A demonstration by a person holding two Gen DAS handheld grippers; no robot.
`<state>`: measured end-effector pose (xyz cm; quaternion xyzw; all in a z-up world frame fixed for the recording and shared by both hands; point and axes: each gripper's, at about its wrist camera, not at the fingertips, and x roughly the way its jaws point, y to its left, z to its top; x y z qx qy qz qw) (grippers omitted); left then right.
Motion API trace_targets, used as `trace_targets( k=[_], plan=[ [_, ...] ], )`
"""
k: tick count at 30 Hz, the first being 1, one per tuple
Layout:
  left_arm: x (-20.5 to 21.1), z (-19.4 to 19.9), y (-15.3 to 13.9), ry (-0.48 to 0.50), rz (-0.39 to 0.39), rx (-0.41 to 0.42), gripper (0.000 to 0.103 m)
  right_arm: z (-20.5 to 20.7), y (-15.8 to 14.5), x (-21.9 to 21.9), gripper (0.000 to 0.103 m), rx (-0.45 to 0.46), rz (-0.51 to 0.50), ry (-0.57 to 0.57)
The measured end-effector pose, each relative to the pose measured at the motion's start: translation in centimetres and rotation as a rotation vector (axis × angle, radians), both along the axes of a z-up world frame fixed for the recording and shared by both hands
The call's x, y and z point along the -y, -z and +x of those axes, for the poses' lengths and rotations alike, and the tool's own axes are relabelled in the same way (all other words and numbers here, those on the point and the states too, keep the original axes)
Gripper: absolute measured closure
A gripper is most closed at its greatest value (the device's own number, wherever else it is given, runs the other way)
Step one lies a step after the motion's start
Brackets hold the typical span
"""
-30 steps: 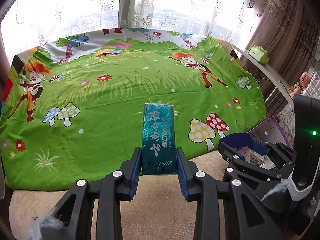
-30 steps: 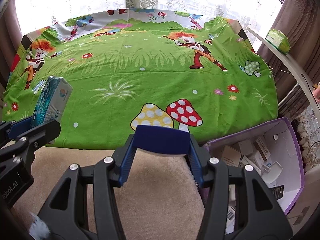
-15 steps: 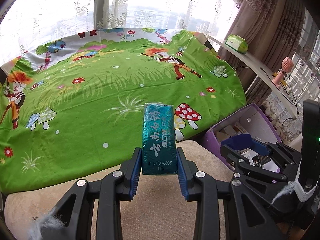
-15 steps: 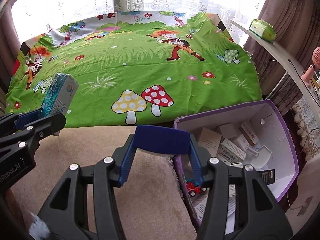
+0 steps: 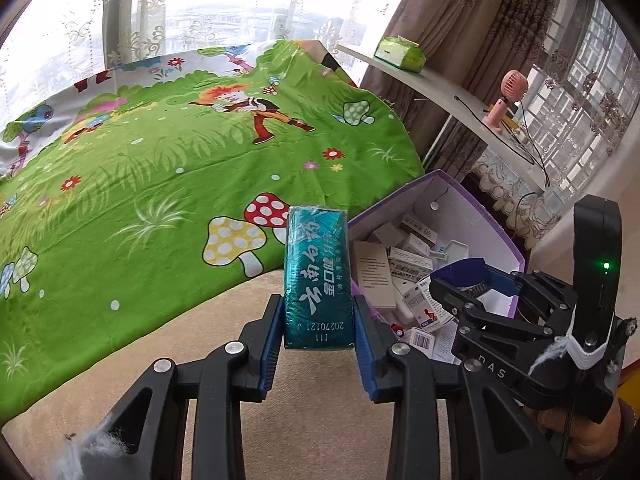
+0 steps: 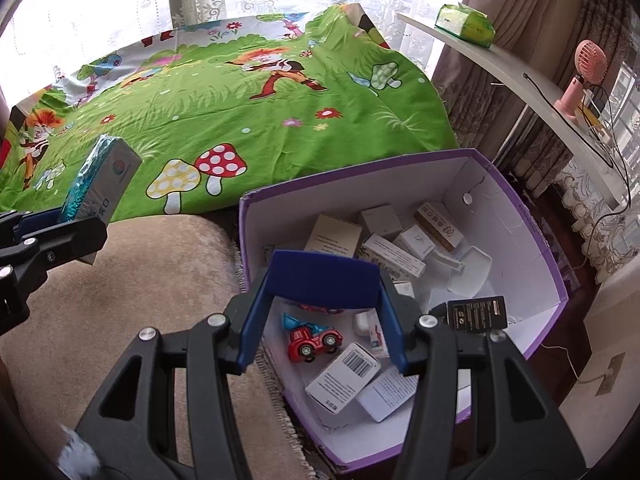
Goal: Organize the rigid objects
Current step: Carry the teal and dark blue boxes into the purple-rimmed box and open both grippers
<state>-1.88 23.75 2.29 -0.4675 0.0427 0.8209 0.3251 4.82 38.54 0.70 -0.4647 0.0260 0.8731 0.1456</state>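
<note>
- Left hand-held gripper point(image 5: 318, 316) is clamped on the teal box point(image 5: 318, 276), lower centre of the left wrist view, box upright w/ printed face toward the lens; the blue pads touch both its long sides.
- In the right wrist view the same box shows at left-centre, over the edge of the green bedspread point(image 6: 224, 120) and the beige cushion point(image 6: 132, 280).
- Right hand-held gripper point(image 6: 324, 308) has its jaws spread wide w/ nothing between them (only a blue bridge piece spans the tips); it hovers above the purple box point(image 6: 552, 264), lower centre of that frame.
- Purple box is open, right half of the frame, on the floor beside the bed; it already holds many small cartons, a red toy car point(image 6: 314, 340), a white scoop point(image 6: 470, 272) and a barcode carton point(image 6: 344, 376).
- Our read on progress: well along. Bedspread shows no loose items in either view, so the teal box looks like the last (or near-last) piece.
- Left to do, as we judge it: carry the teal box right, over the purple rim, and let go inside. It isn't above the opening yet.
</note>
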Motion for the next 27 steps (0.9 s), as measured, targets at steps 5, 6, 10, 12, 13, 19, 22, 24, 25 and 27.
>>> trace_targets(
  k=[5, 6, 10, 12, 13, 19, 22, 24, 25, 27],
  plan=[
    [-2.6, 0.1, 0.5, 0.064, 0.002, 0.029, 0.069, 0.9, -0.3, -2.3, 0.048, -0.006, 0.017, 0.049],
    [-3.1, 0.2, 0.5, 0.077, 0.002, 0.032, 0.069, 1.1, -0.4, -2.8, 0.048, -0.009, 0.020, 0.058],
    [-5.2, 0.3, 0.7, 0.120, 0.005, 0.047, 0.069, 1.7, -0.6, -4.7, 0.048, -0.013, 0.024, 0.094],
    [-6.1, 0.3, 0.9, 0.136, 0.008, 0.058, 0.069, 2.0, -0.8, -5.6, 0.048, -0.018, 0.023, 0.107],
    [-6.5, 0.3, 0.9, 0.144, 0.010, 0.064, 0.069, 2.1, -0.8, -6.0, 0.048, -0.021, 0.023, 0.114],
    [-8.6, 0.5, 1.3, 0.170, 0.003, 0.082, 0.069, 2.9, -1.1, -8.2, 0.048, -0.022, 0.036, 0.149],
    [-9.2, 0.6, 1.3, 0.178, 0.002, 0.082, 0.069, 3.1, -1.1, -9.0, 0.048, -0.023, 0.040, 0.167],
    [-9.4, 0.7, 1.3, 0.185, 0.003, 0.082, 0.068, 3.2, -1.1, -9.4, 0.048, -0.025, 0.046, 0.172],
    [-9.5, 0.7, 1.4, 0.187, 0.003, 0.083, 0.068, 3.2, -1.1, -9.5, 0.048, -0.024, 0.047, 0.174],
    [-9.5, 0.7, 1.3, 0.191, 0.013, 0.087, 0.068, 3.3, -1.1, -9.8, 0.048, -0.023, 0.048, 0.180]
  ],
)
